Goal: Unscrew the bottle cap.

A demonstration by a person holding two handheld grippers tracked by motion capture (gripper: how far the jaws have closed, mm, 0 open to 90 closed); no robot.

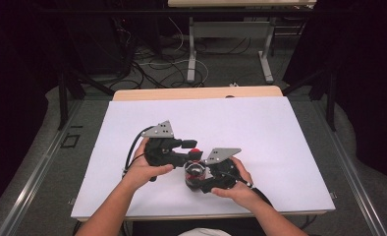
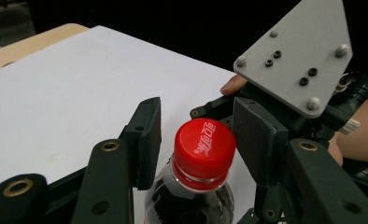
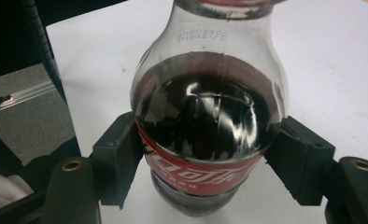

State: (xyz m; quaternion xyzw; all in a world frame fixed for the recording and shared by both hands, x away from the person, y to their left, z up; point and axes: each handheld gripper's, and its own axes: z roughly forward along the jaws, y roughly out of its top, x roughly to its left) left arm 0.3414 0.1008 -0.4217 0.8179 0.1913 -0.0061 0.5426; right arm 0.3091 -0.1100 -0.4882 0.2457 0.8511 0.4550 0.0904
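- The right tongs clamped one small cola bottle by its belly, pads pressed on both sides at the red label, holding it upright near the front middle of the white tabletop.
- The left tongs stood narrowly apart around the bottle's red cap. A thin gap showed on the left pad's side, and whether the right pad touched could not be told, so no firm grip on the cap was evident.
- Judged from this, the cap was about to be twisted. If the left tongs closed off-centre or too high, the pads could slip off the ridged cap.
- If the twist outran the right tongs' hold, the smooth round bottle might spin between the pads or tip, since the grip sat on a curved wall.
- The dark drink filled the bottle to its shoulder, so a sudden release of the cap could let it foam and spill on the tabletop.
- Count: one bottle, one cap, two tongs, two hands, one tabletop.
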